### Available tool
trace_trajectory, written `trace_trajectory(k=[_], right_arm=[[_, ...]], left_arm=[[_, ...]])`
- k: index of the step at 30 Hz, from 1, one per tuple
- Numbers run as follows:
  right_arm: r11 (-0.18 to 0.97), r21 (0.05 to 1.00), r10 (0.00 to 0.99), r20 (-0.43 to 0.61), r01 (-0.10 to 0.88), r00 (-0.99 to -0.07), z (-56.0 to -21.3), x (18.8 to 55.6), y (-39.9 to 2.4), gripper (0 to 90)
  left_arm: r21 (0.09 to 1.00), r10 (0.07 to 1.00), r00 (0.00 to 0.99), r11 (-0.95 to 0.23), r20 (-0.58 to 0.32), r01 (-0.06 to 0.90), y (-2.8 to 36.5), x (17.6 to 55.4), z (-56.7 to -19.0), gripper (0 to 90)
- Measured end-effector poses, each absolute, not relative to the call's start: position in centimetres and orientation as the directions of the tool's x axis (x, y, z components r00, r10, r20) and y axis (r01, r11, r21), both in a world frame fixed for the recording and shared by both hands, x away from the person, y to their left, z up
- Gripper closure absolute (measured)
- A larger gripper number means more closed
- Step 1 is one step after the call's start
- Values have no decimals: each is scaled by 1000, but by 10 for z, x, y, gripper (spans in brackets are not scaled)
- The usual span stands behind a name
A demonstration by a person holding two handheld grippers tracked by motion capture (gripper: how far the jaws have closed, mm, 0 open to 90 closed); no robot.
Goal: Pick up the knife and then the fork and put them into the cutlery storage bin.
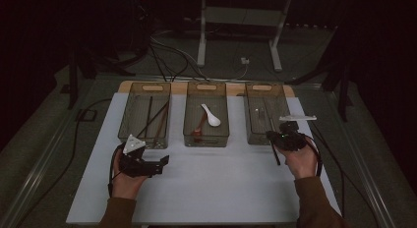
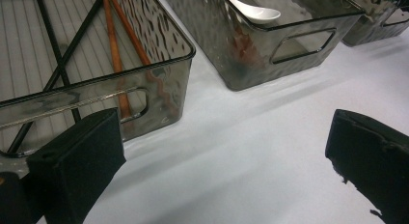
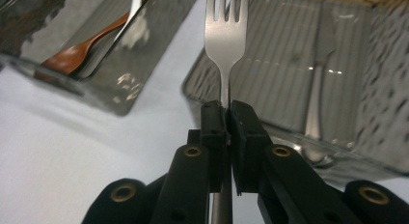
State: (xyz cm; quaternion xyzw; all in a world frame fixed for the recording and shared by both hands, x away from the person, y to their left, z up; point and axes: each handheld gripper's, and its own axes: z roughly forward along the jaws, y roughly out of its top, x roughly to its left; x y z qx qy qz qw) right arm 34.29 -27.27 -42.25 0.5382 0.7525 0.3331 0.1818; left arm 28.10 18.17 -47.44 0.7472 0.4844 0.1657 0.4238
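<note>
A metal fork (image 3: 225,38) is pinched by its neck between the pressed-together jaws of the right gripper (image 3: 226,120), tines pointing away from the camera in the right gripper view. The tines reach over the near wall of the right bin (image 3: 270,127), a smoky see-through box with a ribbed floor. On that floor lies another piece of silver cutlery (image 3: 316,101), lengthwise, its broad end toward the near wall; which kind it is cannot be told.

In the high view the right gripper (image 1: 272,135) sits at the near edge of the right bin (image 1: 265,95), held in the person's right hand (image 1: 301,161), and a dark thin handle (image 1: 275,154) slants down from it over the white mat (image 1: 206,188).

To the left stands the middle bin (image 1: 206,137), which holds a white spoon (image 1: 211,116) and a reddish-brown wooden spoon (image 3: 79,50). The left bin (image 1: 145,88) holds black chopsticks (image 2: 60,72) crossed over each other and brown chopsticks (image 2: 115,55) beside them.

The left gripper (image 1: 160,165) rests low over the mat in front of the left bin, in the person's left hand (image 1: 127,181). Its jaws stand spread wide with nothing between them, bare mat showing in the gap in the left gripper view (image 2: 226,156).
</note>
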Motion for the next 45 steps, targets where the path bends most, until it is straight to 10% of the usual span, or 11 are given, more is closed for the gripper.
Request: trace_trajectory(k=[45], right_arm=[[-14,698,988,122,716,-99,-423,448,-304,858]], left_arm=[[797,876,460,-172,-145,579,196,274,-473,11]])
